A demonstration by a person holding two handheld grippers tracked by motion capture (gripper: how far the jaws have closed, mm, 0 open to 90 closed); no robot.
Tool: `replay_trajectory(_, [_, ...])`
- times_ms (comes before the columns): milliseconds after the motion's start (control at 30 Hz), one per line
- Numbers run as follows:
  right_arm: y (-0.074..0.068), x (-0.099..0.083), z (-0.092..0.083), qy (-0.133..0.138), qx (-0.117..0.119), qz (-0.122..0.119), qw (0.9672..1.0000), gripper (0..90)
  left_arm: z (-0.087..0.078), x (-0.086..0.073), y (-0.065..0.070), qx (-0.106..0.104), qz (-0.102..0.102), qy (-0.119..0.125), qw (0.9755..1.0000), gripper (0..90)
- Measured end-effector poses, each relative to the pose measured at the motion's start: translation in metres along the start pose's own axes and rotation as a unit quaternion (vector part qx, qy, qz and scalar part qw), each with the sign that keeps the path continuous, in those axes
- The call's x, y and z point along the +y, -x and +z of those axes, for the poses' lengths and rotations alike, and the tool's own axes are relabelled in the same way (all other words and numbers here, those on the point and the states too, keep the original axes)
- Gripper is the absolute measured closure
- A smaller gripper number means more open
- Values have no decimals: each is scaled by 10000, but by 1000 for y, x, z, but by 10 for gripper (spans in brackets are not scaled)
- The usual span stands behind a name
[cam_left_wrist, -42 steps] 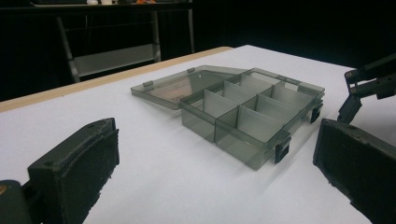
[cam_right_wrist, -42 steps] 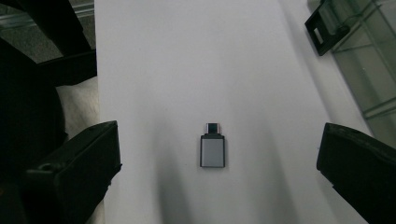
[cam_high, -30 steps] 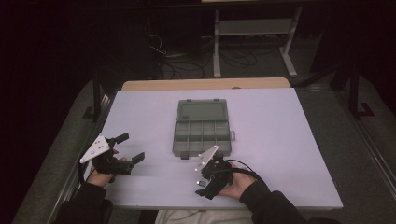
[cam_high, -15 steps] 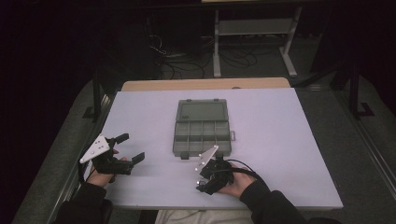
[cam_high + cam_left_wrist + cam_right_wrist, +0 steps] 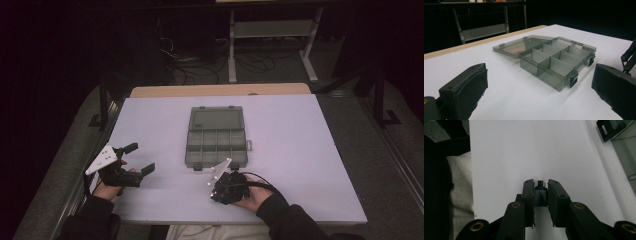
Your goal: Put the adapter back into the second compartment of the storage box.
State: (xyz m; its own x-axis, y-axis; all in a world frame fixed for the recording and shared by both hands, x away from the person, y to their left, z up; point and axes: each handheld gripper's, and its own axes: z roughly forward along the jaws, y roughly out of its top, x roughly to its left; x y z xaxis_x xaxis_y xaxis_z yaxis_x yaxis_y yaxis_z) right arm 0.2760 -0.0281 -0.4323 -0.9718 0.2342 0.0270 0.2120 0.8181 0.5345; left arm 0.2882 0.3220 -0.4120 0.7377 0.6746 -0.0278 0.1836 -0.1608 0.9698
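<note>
A clear grey organizer box (image 5: pixel 217 145) lies mid-table with its lid (image 5: pixel 216 119) folded open away from me; its compartments look empty. My left gripper (image 5: pixel 140 157) rests on the table's left, open, with nothing between its jaws. In the left gripper view the box (image 5: pixel 559 62) lies ahead between the wide-apart pads (image 5: pixel 466 90). My right gripper (image 5: pixel 220 192) sits near the front edge, just below the box. Its jaws have just been closing, and in the right gripper view the gripper (image 5: pixel 541 181) is shut on a small dark piece (image 5: pixel 540 192) with a shiny tip.
The white tabletop (image 5: pixel 300 150) sits over a wooden edge (image 5: pixel 220 90) at the back. A metal stand (image 5: pixel 270 30) and loose cables (image 5: pixel 185 55) are on the dark floor beyond. A box latch (image 5: pixel 609 130) shows at the upper right of the right gripper view.
</note>
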Motion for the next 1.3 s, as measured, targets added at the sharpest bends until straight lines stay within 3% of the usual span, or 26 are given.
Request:
replay_trajectory(700, [4, 8, -21, 333, 52, 134, 9993, 749, 0, 0, 0, 13, -21, 11, 10000, 0])
replay_trajectory(1300, [17, 24, -36, 533, 26, 153, 9985, 749, 0, 0, 0, 22, -16, 15, 10000, 0])
